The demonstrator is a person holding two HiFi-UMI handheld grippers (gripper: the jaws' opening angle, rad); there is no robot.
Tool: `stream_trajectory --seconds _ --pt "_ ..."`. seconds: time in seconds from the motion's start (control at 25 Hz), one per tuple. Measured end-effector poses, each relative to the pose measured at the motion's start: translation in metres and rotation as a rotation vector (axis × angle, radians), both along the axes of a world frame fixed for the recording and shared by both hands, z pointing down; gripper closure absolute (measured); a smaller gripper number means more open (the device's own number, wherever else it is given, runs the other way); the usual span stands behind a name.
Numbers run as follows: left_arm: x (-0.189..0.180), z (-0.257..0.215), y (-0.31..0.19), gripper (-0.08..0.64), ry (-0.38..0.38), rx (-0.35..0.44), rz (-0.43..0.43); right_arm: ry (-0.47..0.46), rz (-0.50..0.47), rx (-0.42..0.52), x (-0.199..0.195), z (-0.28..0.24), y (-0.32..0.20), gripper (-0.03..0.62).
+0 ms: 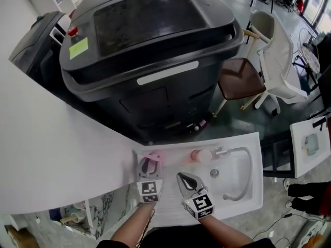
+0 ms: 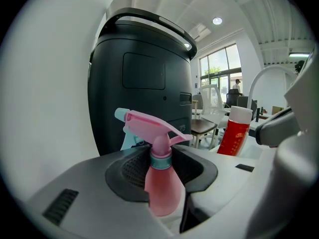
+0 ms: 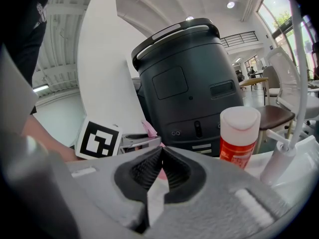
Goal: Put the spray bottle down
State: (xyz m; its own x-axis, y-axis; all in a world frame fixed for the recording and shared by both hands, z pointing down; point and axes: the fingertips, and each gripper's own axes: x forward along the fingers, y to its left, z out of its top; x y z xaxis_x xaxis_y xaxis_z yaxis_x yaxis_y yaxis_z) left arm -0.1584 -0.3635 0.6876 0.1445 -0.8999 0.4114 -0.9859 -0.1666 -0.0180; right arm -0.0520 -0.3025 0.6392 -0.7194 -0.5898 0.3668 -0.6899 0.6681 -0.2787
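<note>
White sink counter (image 1: 243, 141), black machine (image 1: 150, 50) behind; left tongs (image 1: 149, 165) tight on spray bottle (image 2: 162, 188); right tongs (image 3: 162, 166) clenched, empty

No words or numbers are being shown clearly enough to be read. Print on the red bottle (image 2: 234, 138) is being lost to blur. Only letterless square markers (image 1: 149, 190) are being carried on the left gripper (image 1: 146, 165) and the right gripper (image 1: 186, 180).

The right gripper (image 3: 162, 149) had its grey, black-padded jaws closed tip to tip with nothing between them. Beyond them stood a red cylindrical bottle with a white cap (image 3: 239, 138) and a big dark grey rounded machine (image 3: 184, 78). On the left, the left gripper (image 3: 142, 140) showed its black-and-white marker cube (image 3: 98, 139), with a sliver of a pink plastic spray bottle (image 3: 149, 129) at its jaws.
</note>
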Motion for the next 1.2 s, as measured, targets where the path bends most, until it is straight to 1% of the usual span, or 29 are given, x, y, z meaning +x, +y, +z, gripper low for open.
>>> stream_trajectory --seconds 0.16,0.36,0.56,0.64,0.8,0.92,1.0,1.08,1.2 --pt "0.004 0.005 0.009 0.408 -0.023 0.017 0.033 -0.015 0.017 -0.001 0.006 -0.003 -0.001 0.594" --pt "0.004 0.005 0.013 0.405 -0.031 0.03 0.034 -0.005 0.044 -0.011 0.017 0.001 0.002 0.594" --pt "0.004 -0.007 0.008 0.411 -0.044 0.111 0.05 -0.014 0.11 -0.013 0.034 0.0 -0.002 0.594" --pt "0.006 -0.008 0.006 0.411 -0.045 0.124 0.062 -0.013 0.124 -0.002 0.039 -0.003 -0.003 0.594" --pt "0.01 0.004 0.01 0.411 -0.042 0.133 0.077 -0.002 0.116 0.022 0.042 -0.006 -0.002 0.594" --pt "0.012 0.002 0.007 0.411 -0.056 0.162 0.077 0.002 0.115 0.019 0.046 -0.005 -0.001 0.594" --pt "0.012 0.004 0.007 0.407 -0.061 0.16 0.082 0.0 0.125 0.017 0.051 -0.003 0.001 0.594" --pt "0.012 0.011 0.008 0.373 -0.047 0.143 0.083 -0.001 0.13 0.008 0.054 0.0 0.003 0.594" --pt "0.014 0.012 0.009 0.318 -0.006 0.126 0.08 -0.001 0.126 0.0 0.057 0.002 0.006 0.594"
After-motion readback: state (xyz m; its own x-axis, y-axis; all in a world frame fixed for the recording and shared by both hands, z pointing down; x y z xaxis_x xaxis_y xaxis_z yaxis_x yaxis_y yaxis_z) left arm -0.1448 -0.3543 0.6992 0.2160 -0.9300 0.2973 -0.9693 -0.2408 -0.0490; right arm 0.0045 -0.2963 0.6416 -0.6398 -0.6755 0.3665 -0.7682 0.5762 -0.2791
